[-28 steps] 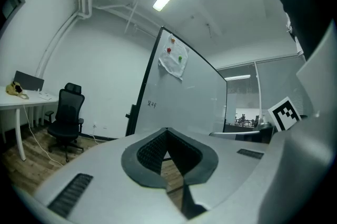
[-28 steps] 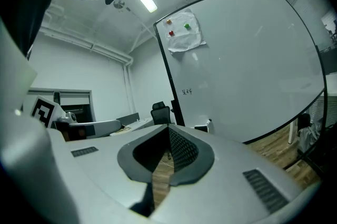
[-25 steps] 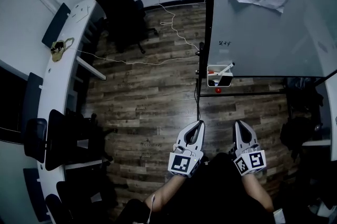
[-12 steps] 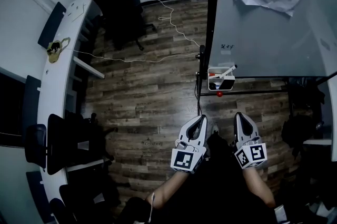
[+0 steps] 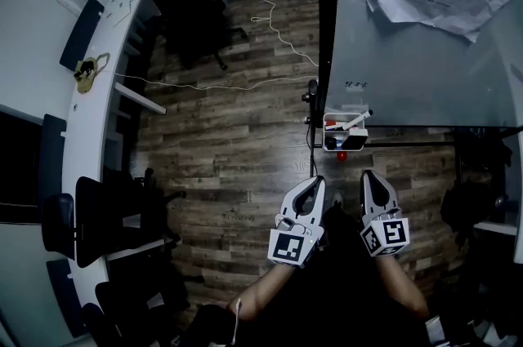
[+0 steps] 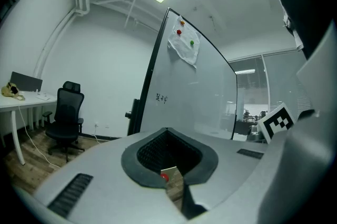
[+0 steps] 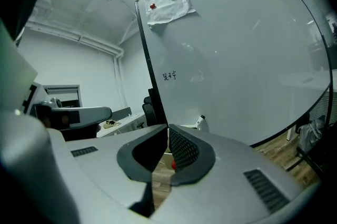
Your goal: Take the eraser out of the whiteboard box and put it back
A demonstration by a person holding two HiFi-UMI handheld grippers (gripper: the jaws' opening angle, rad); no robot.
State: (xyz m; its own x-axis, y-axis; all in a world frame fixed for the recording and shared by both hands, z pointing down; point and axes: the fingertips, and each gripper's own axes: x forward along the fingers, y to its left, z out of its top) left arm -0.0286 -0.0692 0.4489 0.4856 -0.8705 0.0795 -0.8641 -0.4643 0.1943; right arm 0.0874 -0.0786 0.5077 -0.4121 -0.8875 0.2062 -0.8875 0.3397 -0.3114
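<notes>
Wood flooring runs beneath a whiteboard (image 5: 409,68) at far right. Fingers (image 6: 152,152) of the left gripper (image 5: 313,184) and right gripper (image 5: 368,175) are pressed together and empty, probably because the whiteboard box (image 5: 344,135) is not yet within reach. Only the head view shows a dark block inside it, likely the eraser (image 5: 354,144). The gripper views mostly show the board's face.

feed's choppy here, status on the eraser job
Left tongs and right tongs shut, empty. Eraser in whiteboard box, not yet reached. Nothing between tongs and box.
</notes>
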